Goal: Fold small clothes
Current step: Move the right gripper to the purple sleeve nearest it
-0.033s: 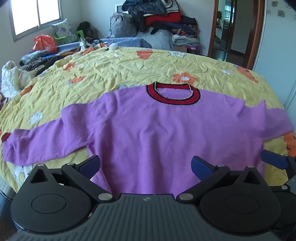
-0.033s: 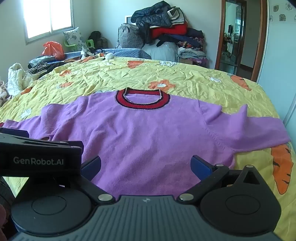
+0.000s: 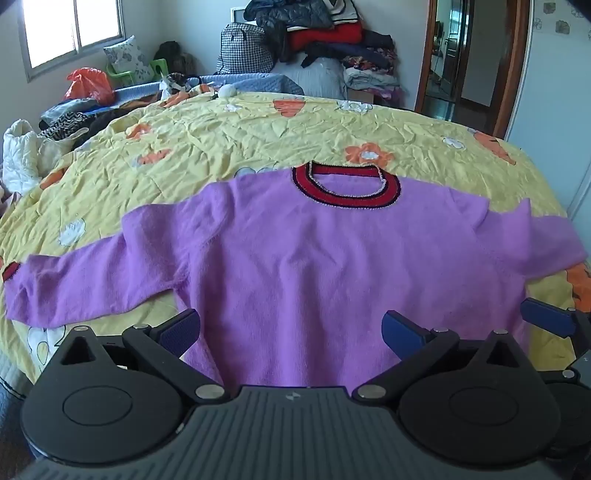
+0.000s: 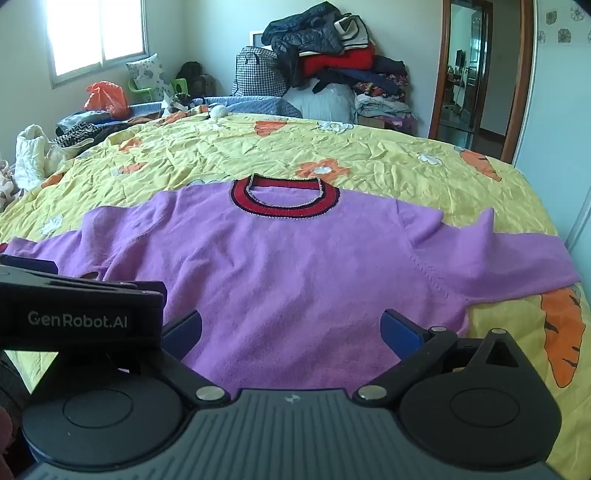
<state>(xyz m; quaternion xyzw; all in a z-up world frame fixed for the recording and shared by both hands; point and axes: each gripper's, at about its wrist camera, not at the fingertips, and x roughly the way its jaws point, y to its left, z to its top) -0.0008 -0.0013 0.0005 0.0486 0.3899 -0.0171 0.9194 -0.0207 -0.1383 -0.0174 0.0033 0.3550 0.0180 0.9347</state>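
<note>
A purple sweater with a red, dark-edged collar lies flat and face up on the bed, collar away from me. Both sleeves are spread out: the left sleeve ends in a red cuff at the frame edge, and the right sleeve reaches the bed's right side. My left gripper hovers open over the hem, nothing between its blue pads. My right gripper is open beside it, over the hem's right part. The left gripper's black body shows at the right view's left edge.
The bed is covered by a crumpled yellow cover printed with carrots and flowers. A heap of clothes and bags stands behind it. Loose clothing and an orange bag lie far left. A doorway opens at the back right.
</note>
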